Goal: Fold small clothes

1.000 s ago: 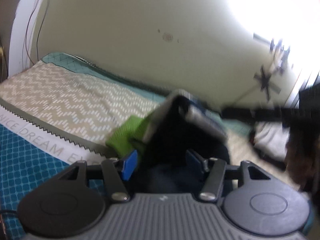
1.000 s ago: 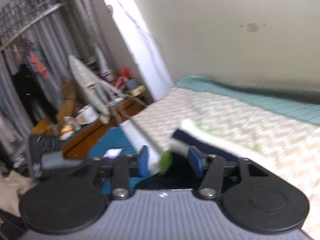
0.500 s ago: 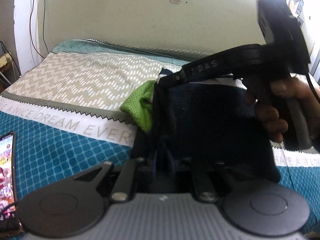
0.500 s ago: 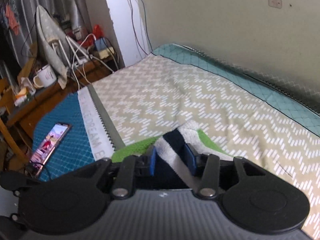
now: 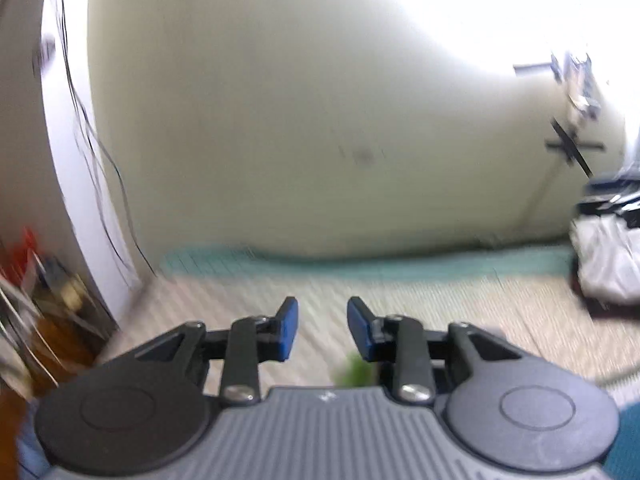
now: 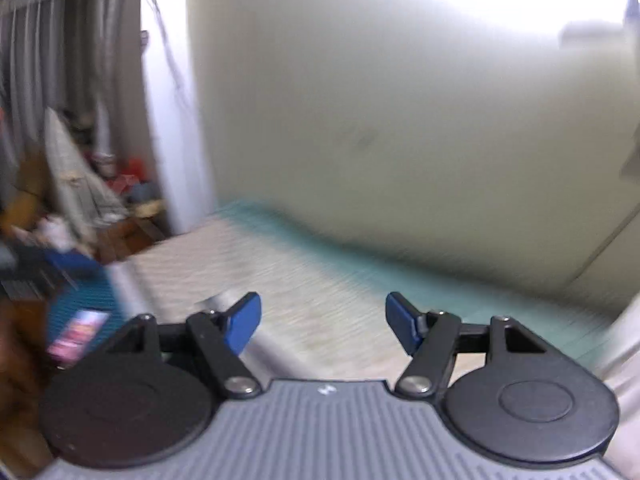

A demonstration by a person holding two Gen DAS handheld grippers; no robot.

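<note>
- Left wrist view: the left gripper (image 5: pixel 322 326) stood with its blue pads a modest gap apart and nothing between them. It pointed over the patterned bed (image 5: pixel 440 304), with the pale wall (image 5: pixel 280 120) filling the upper frame. A smear of green cloth (image 5: pixel 356 372), likely part of the small garment, showed low in the centre, just under the right-hand pad. The blur hid whether it lay folded. A heap of white and dark laundry (image 5: pixel 608 264) sat at the right edge.
- Right wrist view: the right gripper (image 6: pixel 323 322) was spread wide and empty over the same bed (image 6: pixel 320 312). A phone (image 6: pixel 76 336) lay at lower left on the blue part of the cover. No garment showed here.
- Risk, as I judged it: both views were streaked by fast motion, so a hurried reach could pinch the bedcover instead of the cloth, or nudge the phone.
</note>
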